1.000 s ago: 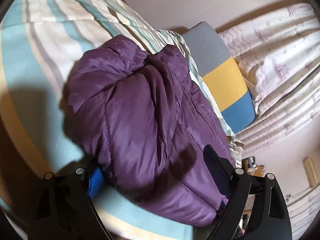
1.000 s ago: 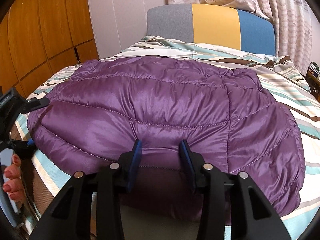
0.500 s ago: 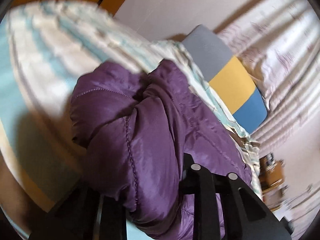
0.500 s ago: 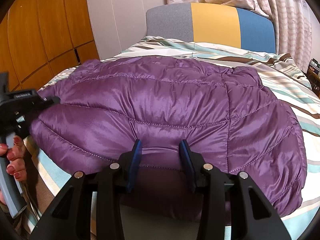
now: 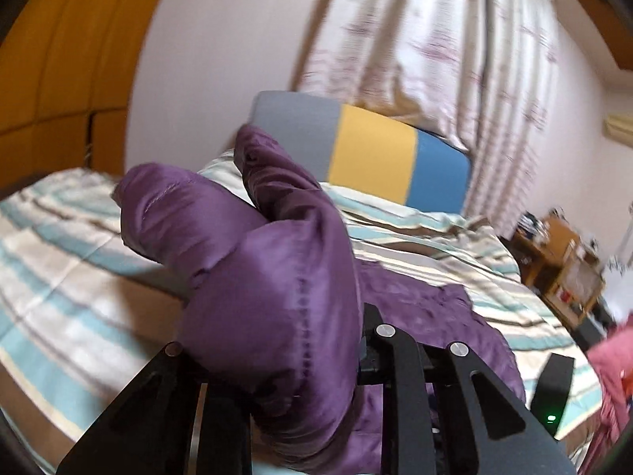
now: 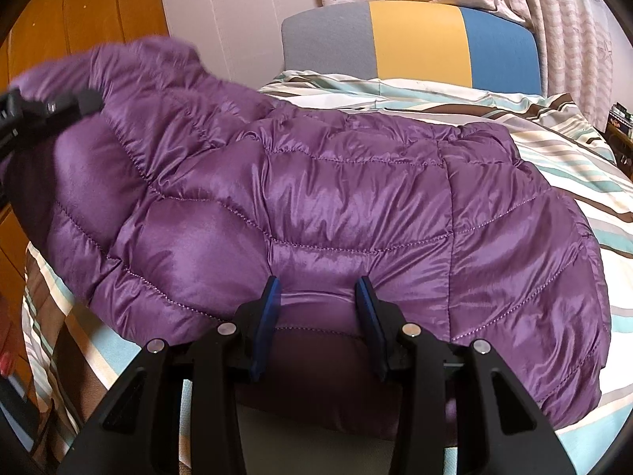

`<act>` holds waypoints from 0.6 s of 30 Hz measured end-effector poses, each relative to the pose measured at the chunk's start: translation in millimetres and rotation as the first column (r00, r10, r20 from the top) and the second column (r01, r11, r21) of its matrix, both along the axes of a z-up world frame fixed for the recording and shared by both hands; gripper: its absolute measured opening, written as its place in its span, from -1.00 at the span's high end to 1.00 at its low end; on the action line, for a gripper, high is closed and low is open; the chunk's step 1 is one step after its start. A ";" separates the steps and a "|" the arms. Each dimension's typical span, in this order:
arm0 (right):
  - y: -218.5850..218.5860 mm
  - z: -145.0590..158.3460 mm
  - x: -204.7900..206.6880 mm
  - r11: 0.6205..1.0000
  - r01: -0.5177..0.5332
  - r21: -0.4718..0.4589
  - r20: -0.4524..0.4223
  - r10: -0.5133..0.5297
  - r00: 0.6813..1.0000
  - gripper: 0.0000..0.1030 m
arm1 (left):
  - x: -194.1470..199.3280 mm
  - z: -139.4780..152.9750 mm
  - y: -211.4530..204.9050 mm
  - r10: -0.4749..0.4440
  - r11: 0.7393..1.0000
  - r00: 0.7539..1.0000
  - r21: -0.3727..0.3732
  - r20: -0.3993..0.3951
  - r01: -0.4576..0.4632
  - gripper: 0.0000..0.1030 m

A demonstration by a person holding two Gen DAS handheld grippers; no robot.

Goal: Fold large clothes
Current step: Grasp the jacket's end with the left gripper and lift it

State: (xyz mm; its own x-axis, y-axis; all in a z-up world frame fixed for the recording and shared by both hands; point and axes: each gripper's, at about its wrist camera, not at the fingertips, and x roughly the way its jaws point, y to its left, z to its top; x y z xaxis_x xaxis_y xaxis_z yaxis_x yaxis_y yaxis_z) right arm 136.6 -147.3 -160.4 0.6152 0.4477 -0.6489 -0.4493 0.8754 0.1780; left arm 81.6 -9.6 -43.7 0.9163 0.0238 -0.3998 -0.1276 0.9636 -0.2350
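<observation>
A purple quilted down jacket lies on a striped bed. My left gripper is shut on the jacket's left edge and holds it raised off the bed; the bunched fabric hides its fingertips. It also shows in the right wrist view at the far left, lifting that side. My right gripper is shut on the jacket's near hem, with fabric pinched between its blue pads.
A grey, yellow and blue headboard stands at the bed's far end, with patterned curtains behind. Orange wooden wardrobe doors are on the left. A cluttered wooden nightstand stands at the right.
My left gripper has closed on the jacket's left edge and lifted it up off the bed, swinging toward the headboard. My right gripper has stayed shut on the hem.
</observation>
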 end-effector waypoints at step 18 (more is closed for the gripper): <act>-101.8 28.7 -11.0 0.950 0.307 0.058 0.071 -0.311 0.948 -0.15 | 17.9 14.9 -32.2 -0.065 0.994 0.998 0.093 -0.003 0.065 0.56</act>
